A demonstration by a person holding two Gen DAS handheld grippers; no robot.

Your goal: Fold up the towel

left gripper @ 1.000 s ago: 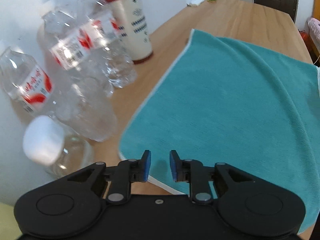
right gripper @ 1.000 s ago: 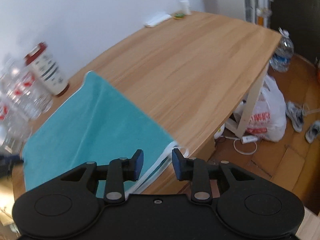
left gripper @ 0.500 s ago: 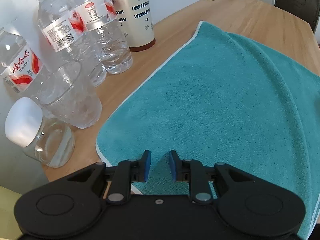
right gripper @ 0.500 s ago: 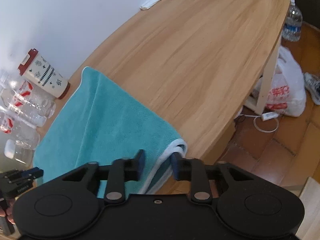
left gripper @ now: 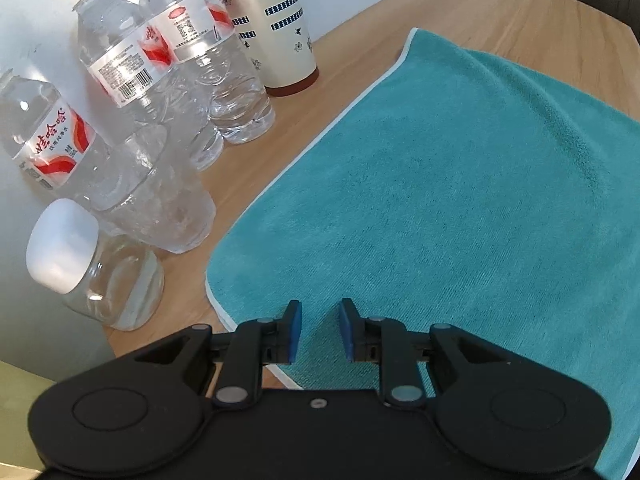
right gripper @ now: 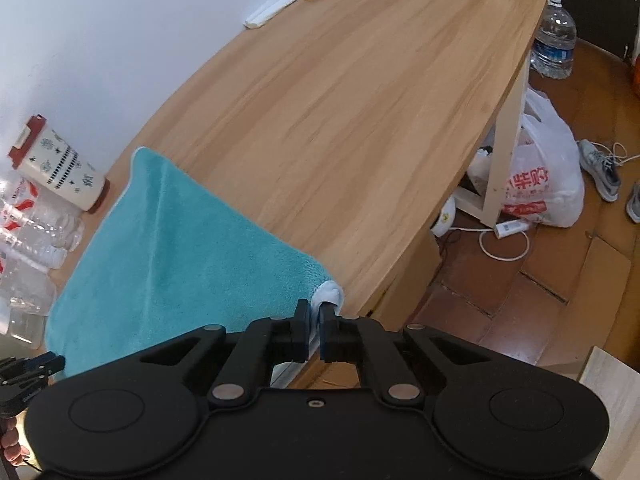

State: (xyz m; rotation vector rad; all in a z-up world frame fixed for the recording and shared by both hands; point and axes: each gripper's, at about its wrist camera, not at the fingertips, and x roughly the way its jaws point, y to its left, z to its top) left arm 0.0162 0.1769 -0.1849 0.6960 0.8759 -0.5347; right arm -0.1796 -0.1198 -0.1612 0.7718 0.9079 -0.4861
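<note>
A teal towel [left gripper: 460,200] with a white hem lies spread on the wooden table [left gripper: 520,12]. My left gripper [left gripper: 319,330] is open, its blue pads just above the towel's near left corner, with cloth showing between them. In the right wrist view the towel [right gripper: 172,248] reaches the table's front edge, and my right gripper [right gripper: 314,322] is shut on its near right corner, where the white hem bunches up between the pads. The left gripper [right gripper: 28,368] shows at that view's left edge, by the towel's other near corner.
Several clear water bottles [left gripper: 132,92] and a small jar with a white lid [left gripper: 92,268] stand close along the towel's left side, with a cream cup [left gripper: 272,24] behind them. Bare table [right gripper: 360,100] stretches beyond the towel. A plastic bag [right gripper: 540,176] sits on the floor.
The right gripper has closed on the towel's near right corner at the table edge. The left gripper has drawn nearer to the near left corner, still open.
</note>
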